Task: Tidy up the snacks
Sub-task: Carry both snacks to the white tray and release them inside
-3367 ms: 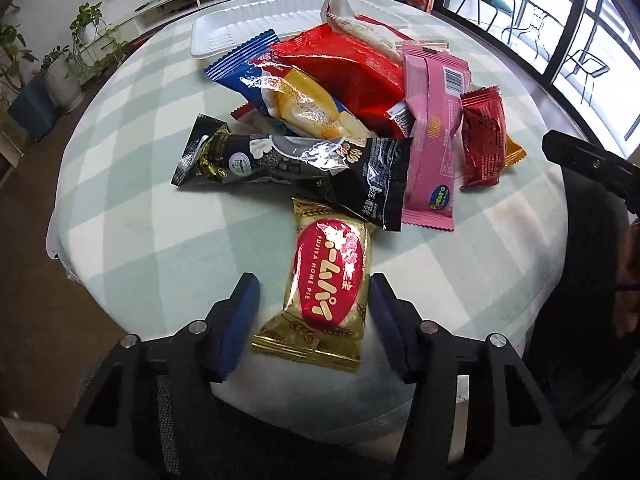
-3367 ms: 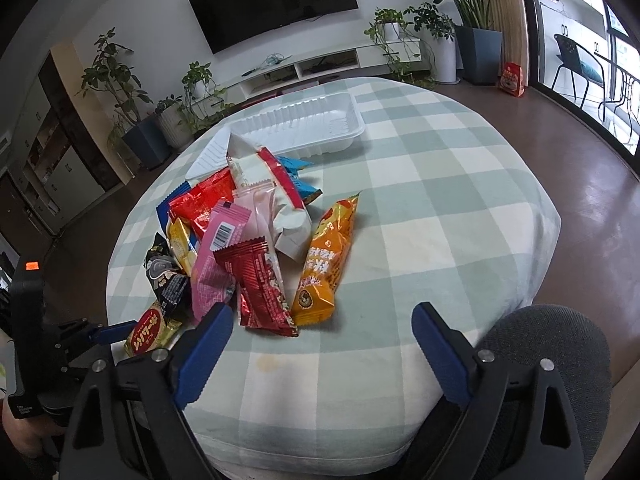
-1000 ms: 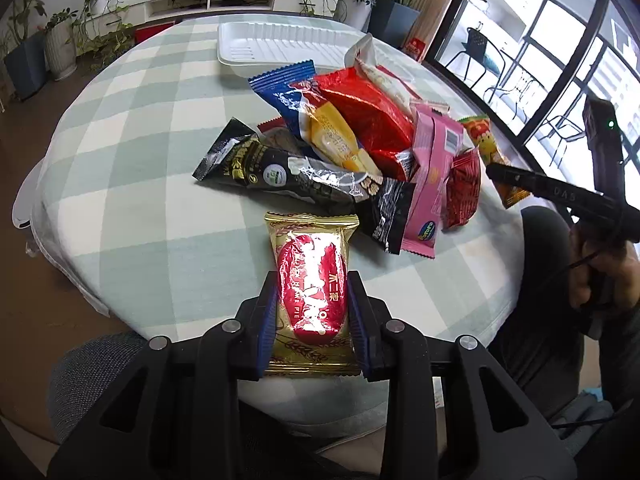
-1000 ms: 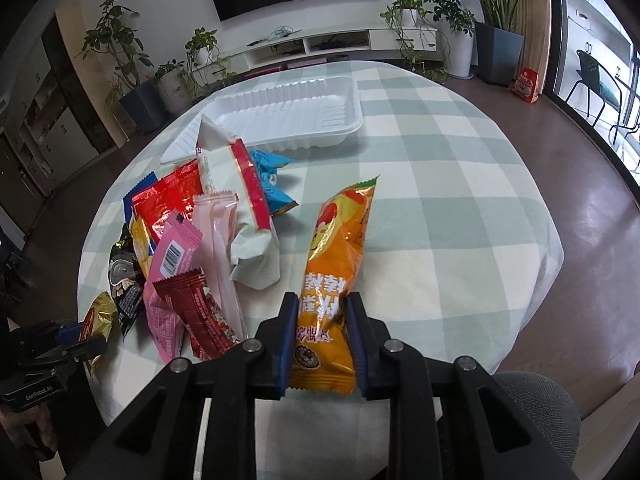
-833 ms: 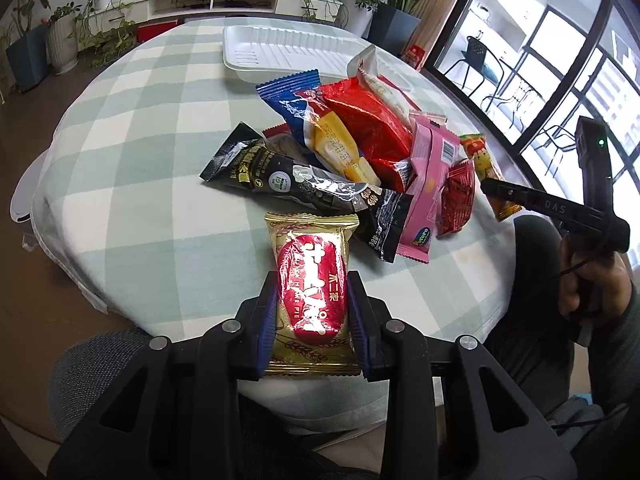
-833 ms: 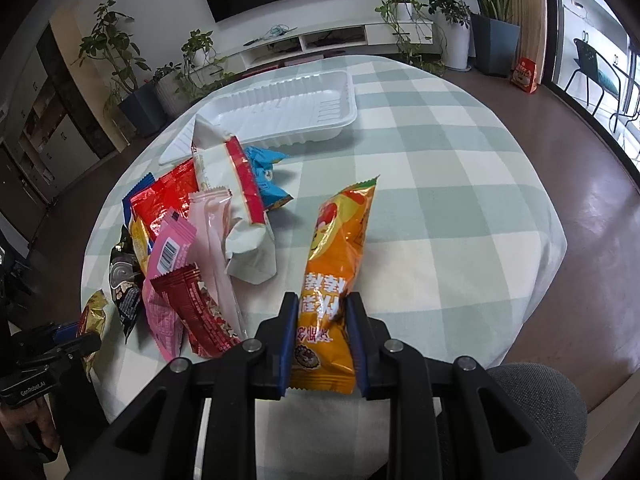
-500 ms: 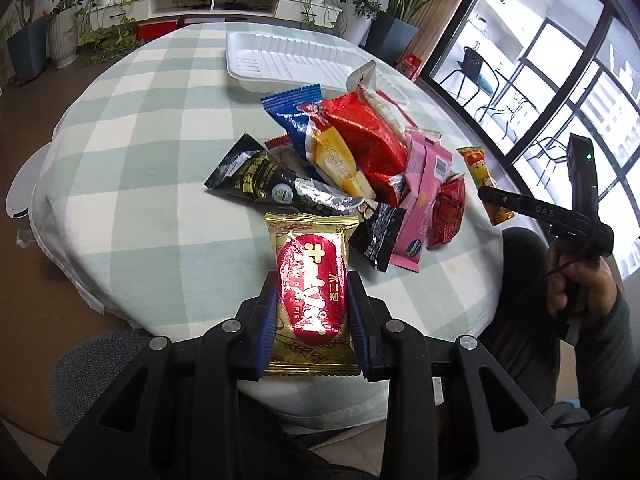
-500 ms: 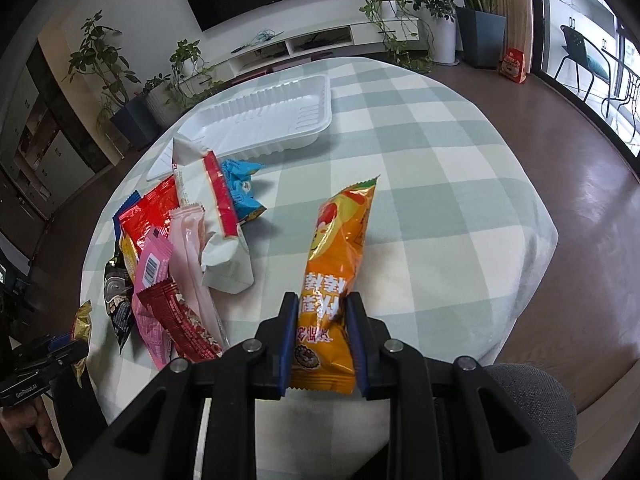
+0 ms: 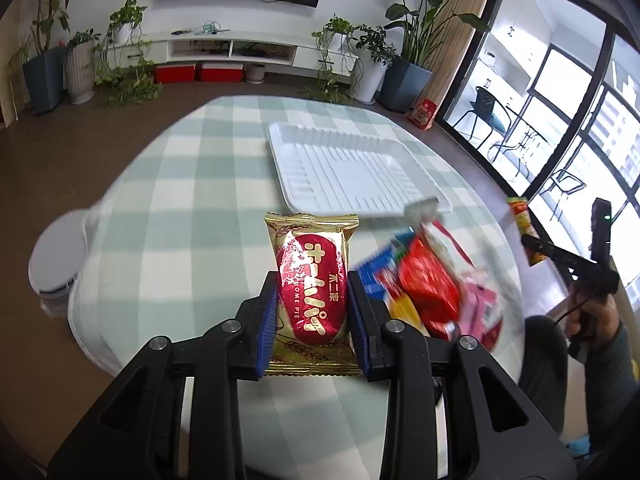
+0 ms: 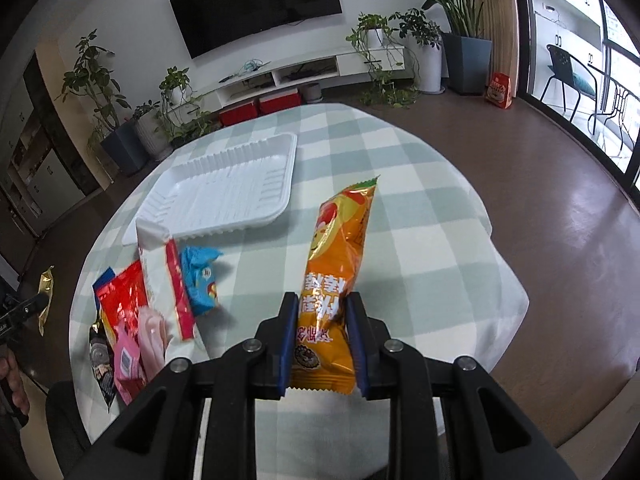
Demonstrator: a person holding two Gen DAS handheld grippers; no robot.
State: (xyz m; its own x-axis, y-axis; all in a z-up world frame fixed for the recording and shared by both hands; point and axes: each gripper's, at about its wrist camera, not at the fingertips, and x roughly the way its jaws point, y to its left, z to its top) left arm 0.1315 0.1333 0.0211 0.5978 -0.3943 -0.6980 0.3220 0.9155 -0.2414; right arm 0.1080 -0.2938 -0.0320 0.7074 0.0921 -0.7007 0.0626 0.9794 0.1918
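Observation:
My left gripper point(image 9: 312, 280) is shut on a gold and red pie packet point(image 9: 311, 280), lifted above the checked table, pointing toward the white tray point(image 9: 348, 172). My right gripper point(image 10: 322, 300) is shut on a long orange snack bag point(image 10: 338, 256), also held in the air, with the same white tray point(image 10: 224, 192) to its upper left. The pile of loose snacks point(image 9: 436, 284) lies blurred to the right of the left gripper. In the right wrist view the snack pile point(image 10: 160, 292) lies at the left. The other gripper with its orange bag point(image 9: 524, 224) shows at the far right.
The round table point(image 10: 420, 240) wears a green and white checked cloth. A grey chair seat point(image 9: 56, 252) sits at its left edge. Potted plants point(image 9: 376, 60), a TV shelf point(image 9: 224, 46) and windows ring the room. A person's hand point(image 9: 592, 316) holds the right gripper's handle.
Both grippers have risen and moved forward with their packets. The white tray now sits closer and more central in both views, and the snack pile has slid toward the lower side.

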